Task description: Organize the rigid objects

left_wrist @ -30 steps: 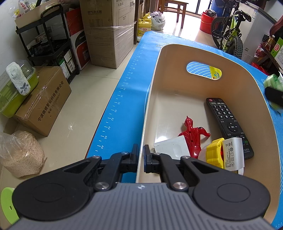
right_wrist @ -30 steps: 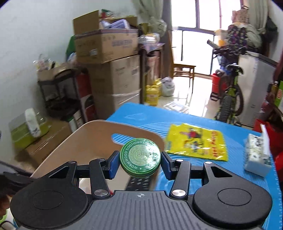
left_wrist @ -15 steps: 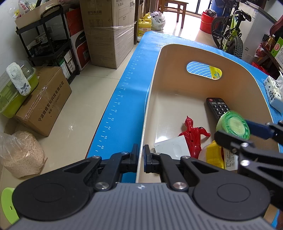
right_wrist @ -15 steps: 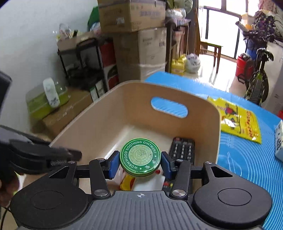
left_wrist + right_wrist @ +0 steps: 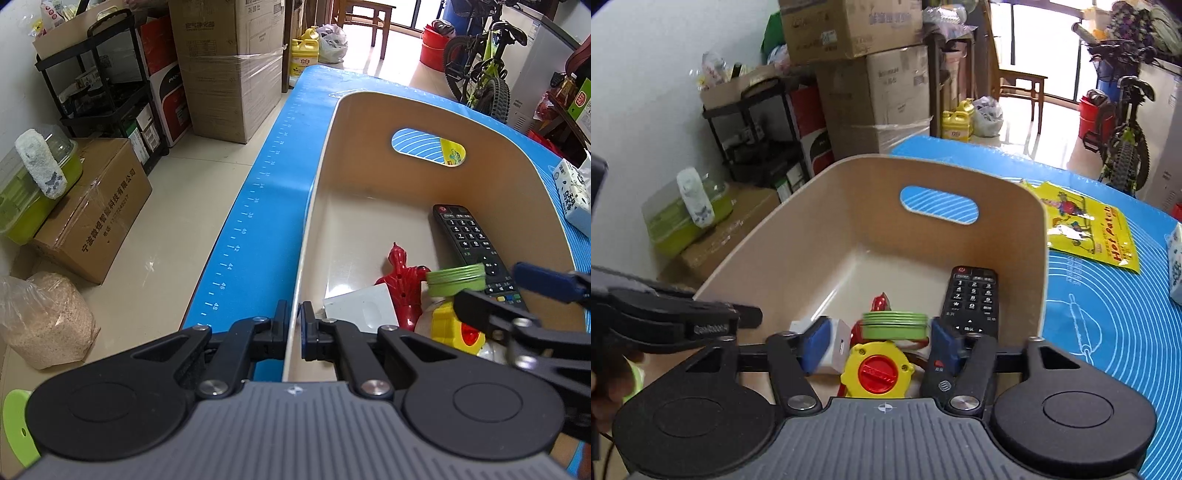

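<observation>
A beige bin (image 5: 325, 155) (image 5: 820, 184) stands on the blue mat. My left gripper (image 5: 293, 328) is shut on the bin's near-left rim. My right gripper (image 5: 882, 339) is open inside the bin; the green ointment tin (image 5: 895, 325) (image 5: 456, 282) sits free between its blue pads, lying flat on edge view above the other items. In the bin lie a black remote (image 5: 973, 295) (image 5: 469, 240), a red toy figure (image 5: 400, 273), a white box (image 5: 360, 310) and a yellow object with a red cap (image 5: 877, 373).
A yellow Hot Patch packet (image 5: 1086, 225) and a tissue pack (image 5: 570, 192) lie on the mat right of the bin. Cardboard boxes (image 5: 229, 62), a black shelf rack and a bicycle (image 5: 480, 70) stand around the table.
My right gripper came down into the bin and opened, letting go of the green tin. The tin turned from face-on to flat. My left gripper has not moved.
</observation>
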`<state>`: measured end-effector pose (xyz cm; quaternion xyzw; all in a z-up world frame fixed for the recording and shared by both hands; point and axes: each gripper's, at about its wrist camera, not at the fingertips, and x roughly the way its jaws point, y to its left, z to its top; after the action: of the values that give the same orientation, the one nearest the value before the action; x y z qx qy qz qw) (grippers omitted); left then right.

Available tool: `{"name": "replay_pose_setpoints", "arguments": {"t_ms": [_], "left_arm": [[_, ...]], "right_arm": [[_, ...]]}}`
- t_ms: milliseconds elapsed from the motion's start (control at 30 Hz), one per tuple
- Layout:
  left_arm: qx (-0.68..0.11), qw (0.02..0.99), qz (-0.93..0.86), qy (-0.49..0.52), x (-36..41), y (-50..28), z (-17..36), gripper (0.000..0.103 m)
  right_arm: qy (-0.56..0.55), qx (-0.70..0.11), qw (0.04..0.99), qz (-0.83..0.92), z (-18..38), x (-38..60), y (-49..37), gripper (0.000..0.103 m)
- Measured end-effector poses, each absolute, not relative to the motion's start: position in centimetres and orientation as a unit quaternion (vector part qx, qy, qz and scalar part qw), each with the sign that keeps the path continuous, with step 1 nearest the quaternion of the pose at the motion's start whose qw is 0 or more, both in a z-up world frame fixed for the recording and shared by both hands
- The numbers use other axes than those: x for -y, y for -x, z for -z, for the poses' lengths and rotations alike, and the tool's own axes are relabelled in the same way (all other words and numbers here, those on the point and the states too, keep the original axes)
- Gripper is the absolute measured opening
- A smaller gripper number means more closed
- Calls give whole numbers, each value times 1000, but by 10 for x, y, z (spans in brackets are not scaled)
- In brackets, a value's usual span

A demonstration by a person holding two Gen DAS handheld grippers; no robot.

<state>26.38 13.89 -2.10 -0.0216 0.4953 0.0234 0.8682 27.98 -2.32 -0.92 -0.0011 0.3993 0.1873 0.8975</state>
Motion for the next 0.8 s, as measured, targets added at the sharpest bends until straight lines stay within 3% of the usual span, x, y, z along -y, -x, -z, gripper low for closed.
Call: {"name": "replay_pose_setpoints", "arguments": {"t_ms": [200,267,333,433,800], "left_arm": [[-485,874,-32,13,-136,-261,14,11],[-475,879,-32,7,-132,-258,8,24],[-462,886,-35,2,-128,-253,0,55],[-443,896,-36,-12,-119,-246,-14,70],[-412,911,-25,-5,-98,-205,-59,75]], "right_arm": [[-13,-383,907,-174,-11,40,-268,77],[-20,-378,910,-168,-17,48,-262,80],[-26,-376,913,-158,-22,54,-256,85],[-30,-372,917,-144,-29,65,-245,92],[-50,-365,924,-100,-58,111,-194,96]]}}
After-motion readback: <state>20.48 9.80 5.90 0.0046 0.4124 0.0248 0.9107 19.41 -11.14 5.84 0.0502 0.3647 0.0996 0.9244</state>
